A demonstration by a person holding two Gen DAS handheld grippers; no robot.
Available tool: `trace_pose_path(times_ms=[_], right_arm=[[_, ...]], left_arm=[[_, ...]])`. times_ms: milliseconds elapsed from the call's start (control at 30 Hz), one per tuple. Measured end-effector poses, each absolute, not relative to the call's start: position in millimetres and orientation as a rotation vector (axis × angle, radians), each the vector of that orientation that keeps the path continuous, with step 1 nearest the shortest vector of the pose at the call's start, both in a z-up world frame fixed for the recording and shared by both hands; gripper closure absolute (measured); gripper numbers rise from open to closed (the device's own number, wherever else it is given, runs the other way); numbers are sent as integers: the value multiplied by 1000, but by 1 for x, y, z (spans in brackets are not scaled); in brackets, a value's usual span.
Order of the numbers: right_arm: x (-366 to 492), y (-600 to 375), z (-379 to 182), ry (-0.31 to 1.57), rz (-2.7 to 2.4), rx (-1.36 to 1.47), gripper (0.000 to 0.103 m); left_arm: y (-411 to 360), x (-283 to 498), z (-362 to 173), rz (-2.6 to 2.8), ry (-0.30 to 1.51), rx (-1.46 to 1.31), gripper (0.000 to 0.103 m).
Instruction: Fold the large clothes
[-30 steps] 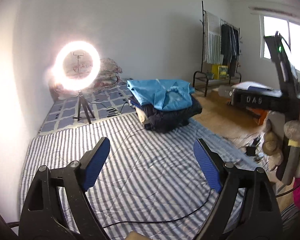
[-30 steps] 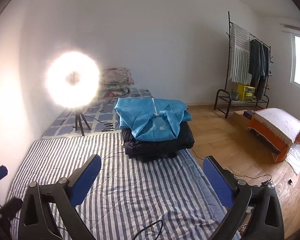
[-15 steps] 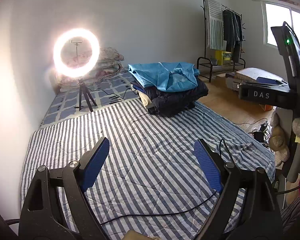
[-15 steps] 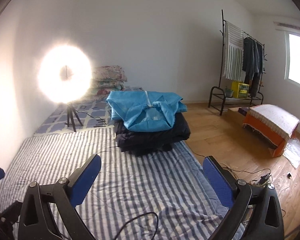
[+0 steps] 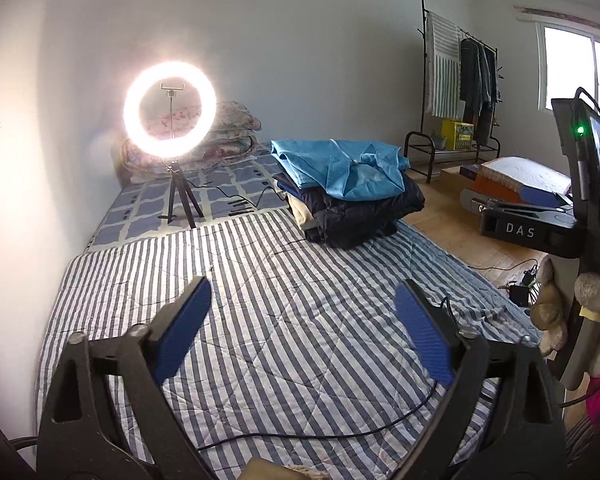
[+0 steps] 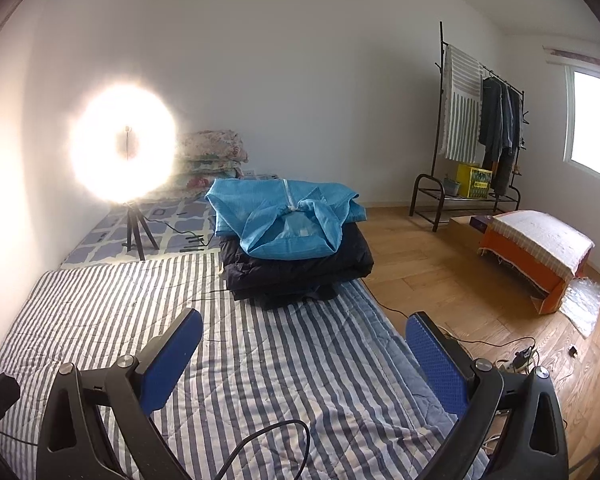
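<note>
Both hand-held grippers, left (image 5: 302, 312) opening and right (image 6: 304, 344) spread empty, hover over the striped quilt (image 6: 260, 360), where a loose cable (image 5: 340, 432) could snag any garment pulled from the clothes stack (image 6: 296, 248).

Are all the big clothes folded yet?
Looks mostly done: a folded light blue garment tops a stack of dark folded clothes on the striped quilt. The left gripper is opening with nothing between its fingers; the right gripper is open, empty. No unfolded clothes lie on the quilt.
</note>
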State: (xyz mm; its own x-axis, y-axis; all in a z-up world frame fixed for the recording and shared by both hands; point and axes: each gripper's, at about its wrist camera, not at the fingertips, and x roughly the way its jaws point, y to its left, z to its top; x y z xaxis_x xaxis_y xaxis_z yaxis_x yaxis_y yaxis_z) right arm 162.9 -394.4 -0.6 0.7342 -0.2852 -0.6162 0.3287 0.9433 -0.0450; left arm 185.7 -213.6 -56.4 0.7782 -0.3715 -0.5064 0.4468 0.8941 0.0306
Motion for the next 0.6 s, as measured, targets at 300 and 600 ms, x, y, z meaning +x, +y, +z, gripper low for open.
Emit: trace_pose_path(times_ms=[300, 600], right_arm=[[164, -397, -2, 667, -350, 78, 0], [165, -400, -2, 666, -356, 84, 0]], left_arm=[[-213, 182, -54, -420, 490, 175, 0], [-211, 183, -54, -402, 489, 173, 0]])
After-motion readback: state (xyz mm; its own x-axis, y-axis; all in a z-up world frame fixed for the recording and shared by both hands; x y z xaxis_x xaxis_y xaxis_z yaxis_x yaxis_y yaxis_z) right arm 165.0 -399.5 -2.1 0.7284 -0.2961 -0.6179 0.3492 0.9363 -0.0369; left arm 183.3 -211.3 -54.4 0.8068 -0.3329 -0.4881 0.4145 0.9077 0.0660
